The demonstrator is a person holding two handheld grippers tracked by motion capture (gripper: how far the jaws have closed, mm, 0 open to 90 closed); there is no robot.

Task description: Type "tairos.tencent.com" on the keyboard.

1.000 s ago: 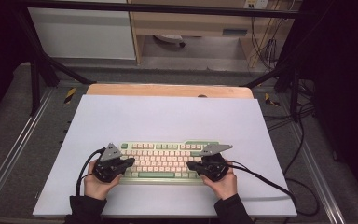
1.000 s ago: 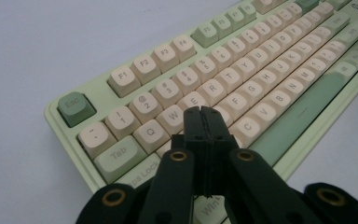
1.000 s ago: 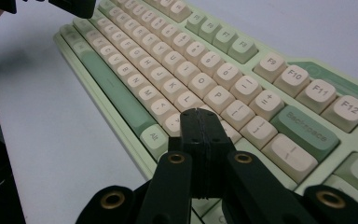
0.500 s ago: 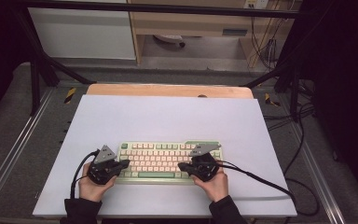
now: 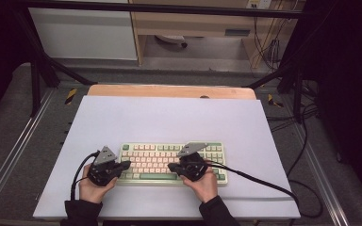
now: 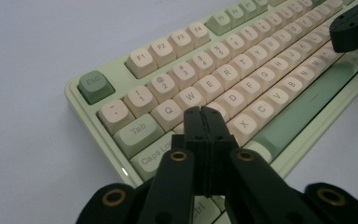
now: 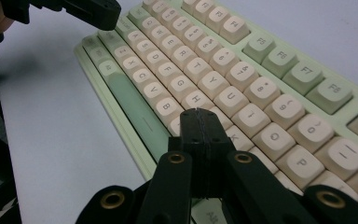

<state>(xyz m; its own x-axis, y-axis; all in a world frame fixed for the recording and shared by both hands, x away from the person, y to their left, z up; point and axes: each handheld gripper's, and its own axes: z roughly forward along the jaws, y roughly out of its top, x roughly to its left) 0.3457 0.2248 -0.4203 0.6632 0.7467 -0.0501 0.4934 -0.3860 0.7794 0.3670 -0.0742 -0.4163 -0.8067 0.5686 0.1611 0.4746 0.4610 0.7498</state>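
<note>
Typing is under way: both closed claws, left claw and right claw (empty), hover over the keyboard, so next comes a precise downward tap on one key.

In the left gripper view, our left gripper hides the keys below the keyboard's Q and W row, and the lower edge cuts off its bottom corner near Ctrl. The keyboard's far end runs out past the top right corner. In the right gripper view, our right gripper covers the keys beside H and K on the keyboard, whose right end leaves the frame. From the high view we cannot read any key legends; they are too small.
</note>
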